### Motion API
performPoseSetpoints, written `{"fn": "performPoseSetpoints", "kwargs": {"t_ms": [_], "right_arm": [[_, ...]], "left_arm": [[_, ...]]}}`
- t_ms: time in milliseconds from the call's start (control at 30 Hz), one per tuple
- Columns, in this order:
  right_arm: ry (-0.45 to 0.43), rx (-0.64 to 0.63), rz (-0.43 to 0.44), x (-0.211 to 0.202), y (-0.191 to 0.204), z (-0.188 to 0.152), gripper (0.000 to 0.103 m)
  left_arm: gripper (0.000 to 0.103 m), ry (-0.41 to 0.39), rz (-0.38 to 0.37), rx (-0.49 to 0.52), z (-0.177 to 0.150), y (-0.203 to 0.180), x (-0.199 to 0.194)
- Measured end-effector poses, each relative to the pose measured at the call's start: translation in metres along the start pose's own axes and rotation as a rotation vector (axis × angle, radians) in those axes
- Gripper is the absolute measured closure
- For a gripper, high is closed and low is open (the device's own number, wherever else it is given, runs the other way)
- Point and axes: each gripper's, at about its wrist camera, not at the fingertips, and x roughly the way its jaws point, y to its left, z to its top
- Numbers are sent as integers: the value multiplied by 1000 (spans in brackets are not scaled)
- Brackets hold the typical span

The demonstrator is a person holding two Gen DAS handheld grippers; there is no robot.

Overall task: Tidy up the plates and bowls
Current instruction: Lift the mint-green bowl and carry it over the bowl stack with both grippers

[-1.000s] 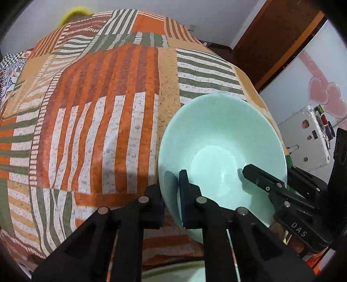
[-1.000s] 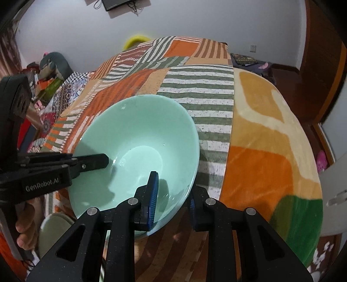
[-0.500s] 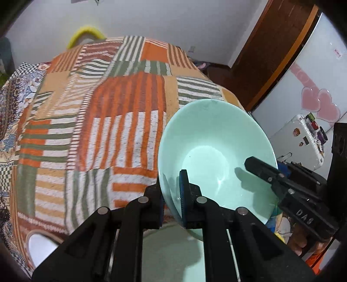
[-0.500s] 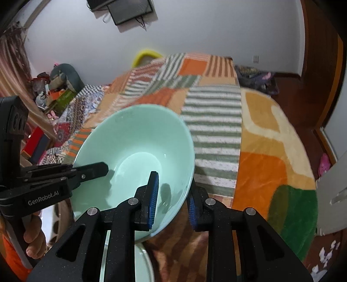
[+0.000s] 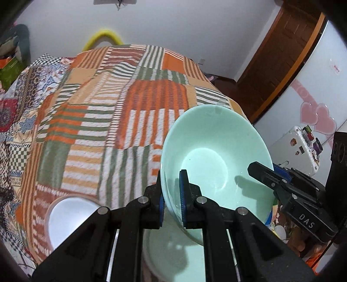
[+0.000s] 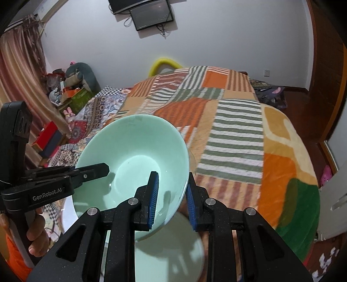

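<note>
both claws grip one mint bowl (image 5: 214, 156) by its rim, and we see it held tilted in the air above the bed. our left claw (image 5: 171, 193) pinches the near left rim, one blue pad inside the bowl and one outside. our right claw (image 6: 171, 195) clamps the opposite rim the same way, its inner finger (image 6: 151, 195) against the inside wall. in the left view the right claw (image 5: 260, 171) reaches in from the right; in the right view the left claw (image 6: 95, 171) comes in from the left, with a hand (image 6: 36, 234) wrapped round its handle.

below the bowl lies a pale green plate (image 6: 173, 249), apart from it. a white dish (image 5: 65, 217) sits on the bed to the left. all of it rests on a striped orange, green and white blanket (image 5: 108, 121). beyond are a white wall, a wall screen (image 6: 149, 13) and a brown door (image 5: 282, 54).
</note>
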Motion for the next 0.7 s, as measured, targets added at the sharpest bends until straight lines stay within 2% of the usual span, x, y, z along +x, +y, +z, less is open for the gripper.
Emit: {"fn": "performPoseSetpoints", "kwargs": {"t_ms": [467, 700], "right_arm": [[8, -69, 104, 8, 67, -12, 81], [34, -104, 150, 18, 93, -20, 81]], "left_arm": [[92, -62, 69, -99, -45, 58, -65], [92, -72, 100, -157, -66, 83, -79]]}}
